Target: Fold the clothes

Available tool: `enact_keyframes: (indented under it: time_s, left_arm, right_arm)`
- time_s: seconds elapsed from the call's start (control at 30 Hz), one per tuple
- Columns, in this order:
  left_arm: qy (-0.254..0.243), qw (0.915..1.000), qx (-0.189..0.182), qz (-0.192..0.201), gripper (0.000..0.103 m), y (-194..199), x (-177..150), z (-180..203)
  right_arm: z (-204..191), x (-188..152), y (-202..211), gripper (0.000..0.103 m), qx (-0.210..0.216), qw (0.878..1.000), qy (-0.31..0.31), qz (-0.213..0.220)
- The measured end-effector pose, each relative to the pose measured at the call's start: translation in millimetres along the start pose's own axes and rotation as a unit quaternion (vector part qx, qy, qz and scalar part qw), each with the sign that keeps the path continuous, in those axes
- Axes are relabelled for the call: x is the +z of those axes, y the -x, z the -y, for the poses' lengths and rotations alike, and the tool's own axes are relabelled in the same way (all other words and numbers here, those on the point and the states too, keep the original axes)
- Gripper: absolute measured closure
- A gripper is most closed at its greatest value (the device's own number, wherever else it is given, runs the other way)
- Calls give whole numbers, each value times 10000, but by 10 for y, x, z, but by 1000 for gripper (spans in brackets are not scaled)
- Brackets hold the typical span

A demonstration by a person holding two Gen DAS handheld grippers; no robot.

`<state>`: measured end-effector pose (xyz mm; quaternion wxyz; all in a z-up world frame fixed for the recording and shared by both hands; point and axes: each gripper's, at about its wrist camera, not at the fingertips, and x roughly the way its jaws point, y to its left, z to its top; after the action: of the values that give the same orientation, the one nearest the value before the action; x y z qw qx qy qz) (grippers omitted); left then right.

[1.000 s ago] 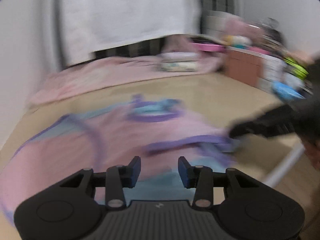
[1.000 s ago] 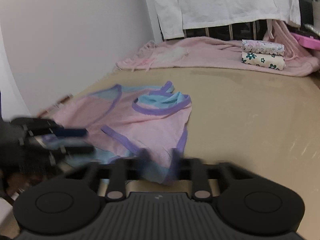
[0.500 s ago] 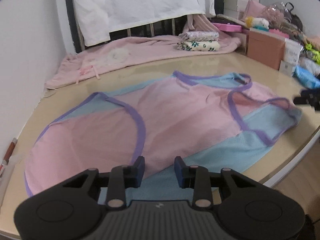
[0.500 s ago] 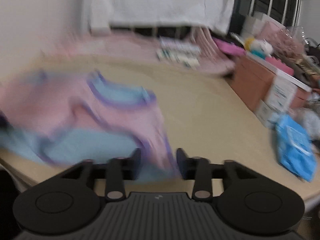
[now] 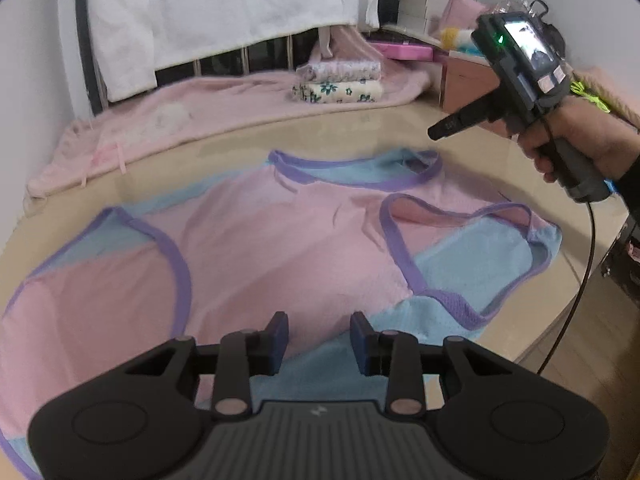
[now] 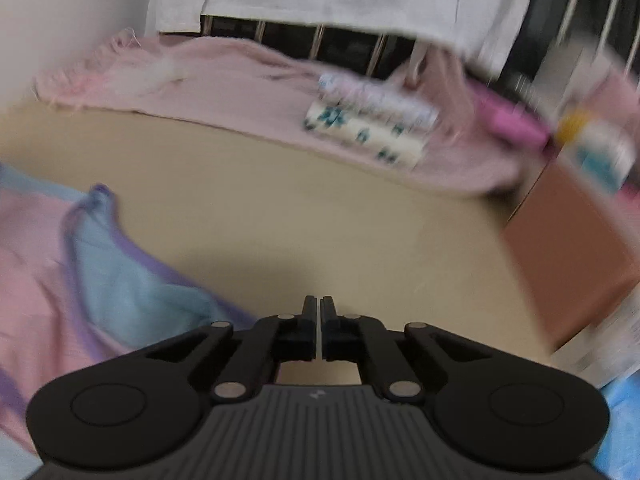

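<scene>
My left claw (image 5: 319, 338) hangs low over the near edge of the desk (image 5: 360, 132), its jaws set wide with nothing between them. Just beyond the tips lies the pink, blue and purple-trimmed vest (image 5: 280, 248), spread flat and unfolded on the desk. My right claw (image 6: 321, 330) is pinched nearly closed, only a sliver of light between its pads, and it grips nothing; in the left view it is held up in the air above the far right of the desk, clear of the cloth.

The vest's long axis runs left to right across the desk. Its neckline (image 5: 356, 170) faces the far side toward the right, one armhole loop (image 5: 452, 248) sits at the right end, and the hem end seems to trail off to the near left, partly out of view.

As I judge it, the step in hand is choosing grips for the first fold. To do it well I should take an edge with each claw, both on the same side of the garment, so the cloth stays taut between them. The right claw must open before it comes down. I should pinch both layers at the seam rather than the top layer alone, lift only enough to clear the desk, and carry the edge over evenly so the trim lines meet without a wrinkle.

At the far side a pink blanket (image 5: 168, 120) carries a small folded stack (image 5: 340, 82).
</scene>
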<state>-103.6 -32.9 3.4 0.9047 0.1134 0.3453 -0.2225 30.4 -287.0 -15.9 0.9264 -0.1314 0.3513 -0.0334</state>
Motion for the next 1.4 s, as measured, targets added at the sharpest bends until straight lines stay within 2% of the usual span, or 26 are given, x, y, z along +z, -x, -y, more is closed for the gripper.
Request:
enact_keyframes:
  time_s: [0.03,0.2,0.27,0.33,0.4,0.47,0.5,0.53,0.57,0.6,0.63,0.7,0.77,0.8,0.83,1.03,1.17,1.2,1.4]
  left_arm:
    - [-18,10000,-16,-13,70,8,16,-5]
    - [-247,9987,-322,309,69,40,352,94]
    - [-499,9971,-405,405,66,-36,536,209]
    - [-877,9948,-399,320,66,-189,644,361]
    - [-1041,9936,-368,224,66,-328,676,467]
    - [-1138,9930,-258,178,71,-449,694,539]
    - [-1161,9929,-179,181,80,-498,694,557]
    - [-1140,9932,-106,202,88,-524,679,551]
    - [-1055,9942,-62,186,92,-544,663,530]
    - [-970,9951,-18,170,95,-564,647,510]
    - [-869,9961,19,154,96,-580,634,485]
    - [-605,9981,61,140,100,-587,621,416]
    - [-411,9989,113,211,100,-551,612,374]
    - [-331,9991,127,235,100,-534,608,370]
    - [-300,9991,152,257,100,-522,603,387]
    - [-165,9981,406,429,101,-470,537,492]
    - [64,9961,592,643,103,-394,461,530]
    - [161,9957,623,668,103,-381,432,533]
    - [509,9946,644,631,103,-393,307,519]
  right_arm:
    - [4,-10,15,101,-13,9999,-45,101]
    - [283,-21,130,93,1042,9894,-1014,25]
    - [309,-14,105,93,1178,9868,-1101,-141]
    - [326,-29,51,93,1293,9837,-1204,-336]
    - [343,-59,11,93,1427,9799,-1319,-459]
    - [357,-80,0,93,1436,9785,-1392,-497]
    - [362,-90,-3,93,1433,9780,-1425,-514]
    - [333,-71,49,93,1178,9829,-1333,-470]
    - [272,-48,172,92,1023,9884,-1104,-205]
    - [206,-21,311,91,1202,9893,-816,142]
    - [141,16,404,88,1663,9840,-544,330]
    - [-23,86,430,74,2598,9653,-63,248]
    - [-197,128,347,69,3002,9525,481,170]
    - [-267,148,280,69,3001,9513,697,86]
    - [-336,168,213,70,3001,9496,908,4]
    - [-512,287,-20,70,3366,9334,1227,-183]
    - [-621,268,-93,79,3286,9340,1366,-325]
    - [-612,267,-99,85,3301,9341,1315,-331]
    - [-584,245,-38,94,3381,9331,1193,-276]
